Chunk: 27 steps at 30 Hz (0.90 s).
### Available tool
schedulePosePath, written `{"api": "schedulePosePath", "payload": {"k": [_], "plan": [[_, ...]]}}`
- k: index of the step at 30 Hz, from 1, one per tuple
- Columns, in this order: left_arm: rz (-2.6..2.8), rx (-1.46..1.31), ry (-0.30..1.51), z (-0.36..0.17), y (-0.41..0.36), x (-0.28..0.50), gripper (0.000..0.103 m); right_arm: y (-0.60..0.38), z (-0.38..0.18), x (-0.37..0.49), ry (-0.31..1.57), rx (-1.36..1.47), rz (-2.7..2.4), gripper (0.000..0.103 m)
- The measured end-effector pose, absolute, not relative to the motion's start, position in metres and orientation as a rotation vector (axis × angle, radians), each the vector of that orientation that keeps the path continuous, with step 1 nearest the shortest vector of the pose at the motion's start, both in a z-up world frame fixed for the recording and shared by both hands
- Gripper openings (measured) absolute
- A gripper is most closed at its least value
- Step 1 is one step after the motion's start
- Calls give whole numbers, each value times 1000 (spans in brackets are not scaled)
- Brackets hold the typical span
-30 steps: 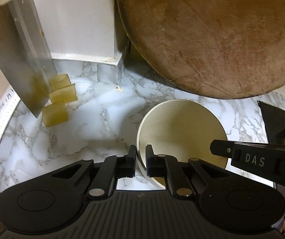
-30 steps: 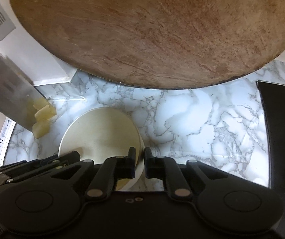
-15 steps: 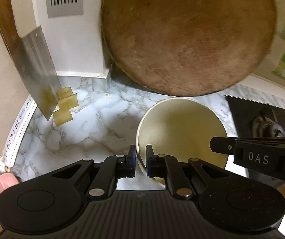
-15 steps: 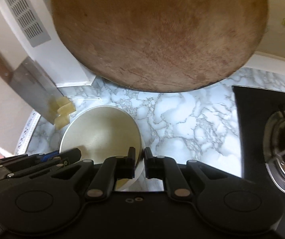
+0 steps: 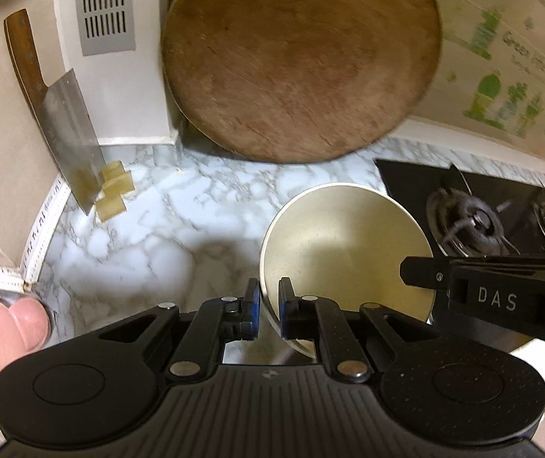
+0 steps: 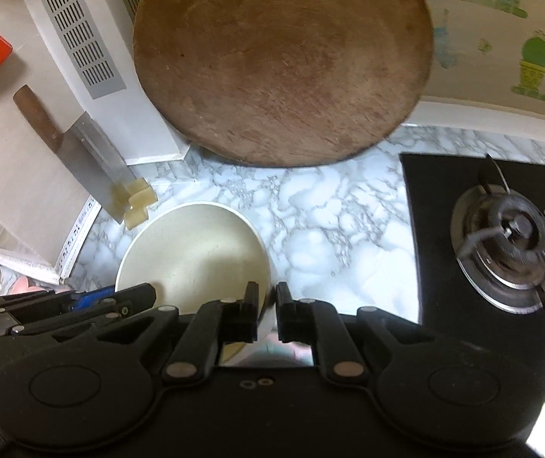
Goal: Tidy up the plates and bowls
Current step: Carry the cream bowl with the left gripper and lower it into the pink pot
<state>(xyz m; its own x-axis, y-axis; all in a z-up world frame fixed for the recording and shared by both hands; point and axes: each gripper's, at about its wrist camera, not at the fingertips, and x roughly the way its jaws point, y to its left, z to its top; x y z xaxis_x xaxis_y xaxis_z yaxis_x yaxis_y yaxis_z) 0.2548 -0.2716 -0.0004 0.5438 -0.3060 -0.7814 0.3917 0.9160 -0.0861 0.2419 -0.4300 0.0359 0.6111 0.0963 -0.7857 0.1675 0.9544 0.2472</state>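
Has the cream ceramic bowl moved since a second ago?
Yes. The cream ceramic bowl, clamped by both grippers, has pulled back from the round wooden cutting board, exposing more marble countertop.

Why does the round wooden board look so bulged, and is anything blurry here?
Left wrist view: the fisheye lens bows the chopping board and wall edges; the wall stickers are smeared. Right wrist view: same bulging; the stove burner is streaked with blur, while the bowl stays fairly sharp.

My left gripper (image 5: 269,305) is sitting at the bottom centre of its frame, jaws pinching a rim with only a narrow gap between them. My right gripper (image 6: 266,309) is clamping the same way, and is also showing at the left view's right edge.
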Motion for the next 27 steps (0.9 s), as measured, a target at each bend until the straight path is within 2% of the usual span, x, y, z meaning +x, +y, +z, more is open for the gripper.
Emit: {"api": "schedulePosePath", "payload": {"k": [12, 27], "plan": [[-479, 167, 954, -21, -286, 205, 9, -440, 22, 184, 955, 342, -76, 10], [-465, 261, 1004, -55, -297, 193, 9, -439, -18, 167, 1034, 356, -89, 10]]}}
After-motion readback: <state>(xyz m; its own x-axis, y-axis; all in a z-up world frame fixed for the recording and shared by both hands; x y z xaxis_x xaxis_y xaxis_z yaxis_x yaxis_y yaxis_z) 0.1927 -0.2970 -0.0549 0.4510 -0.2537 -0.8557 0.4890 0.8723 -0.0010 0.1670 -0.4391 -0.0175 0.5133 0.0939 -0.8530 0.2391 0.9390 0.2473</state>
